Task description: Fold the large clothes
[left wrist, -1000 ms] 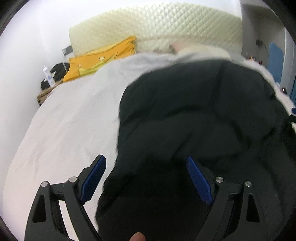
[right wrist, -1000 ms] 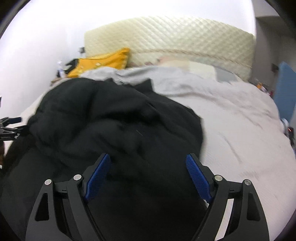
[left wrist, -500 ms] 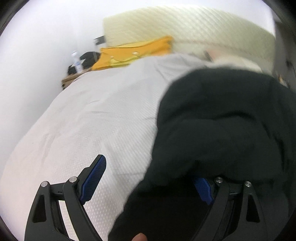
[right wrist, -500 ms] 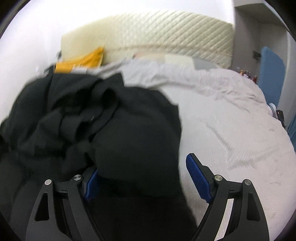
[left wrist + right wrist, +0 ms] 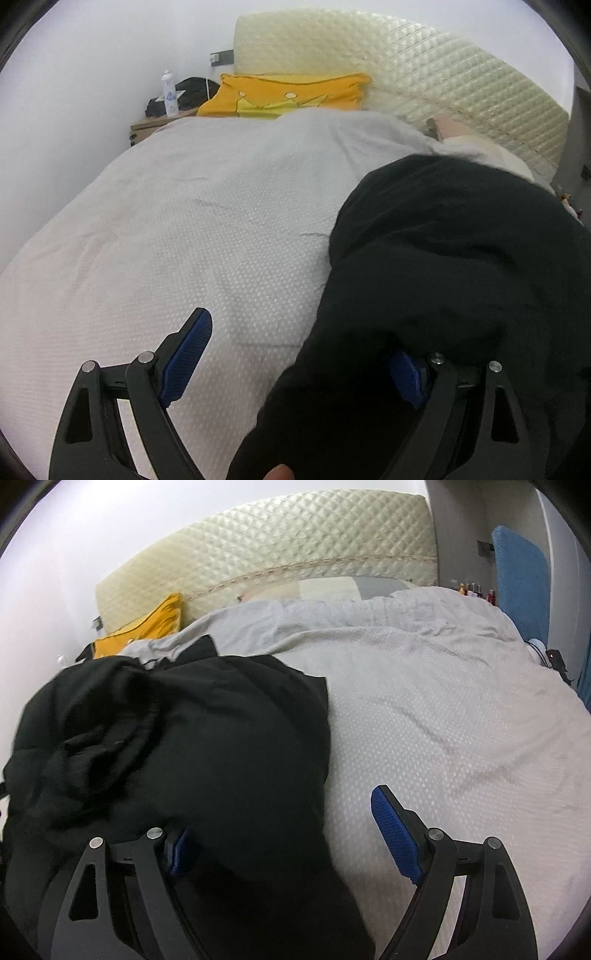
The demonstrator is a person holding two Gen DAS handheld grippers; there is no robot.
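A black garment [image 5: 461, 266] lies bunched on a bed covered by a white textured bedspread [image 5: 192, 229]. In the left wrist view it fills the right and near side, and its edge drapes over the right finger of the left gripper [image 5: 299, 354], hiding most of that blue pad. The left finger stands clear over bare bedspread. The jaws stand wide apart, with cloth lying between them but not pinched.

In the right wrist view the garment [image 5: 207, 746] is heaped on the left and near side, crumpled into folds at its far left. It covers the left finger of the right gripper [image 5: 291, 830], while the right finger is bare above the bedspread [image 5: 461, 720]. These jaws too are spread wide, pressing on nothing.

At the far end stands a quilted cream headboard [image 5: 295, 546], with a yellow pillow [image 5: 288, 96] against it. A small bottle [image 5: 169, 94] stands on a bedside table at far left.
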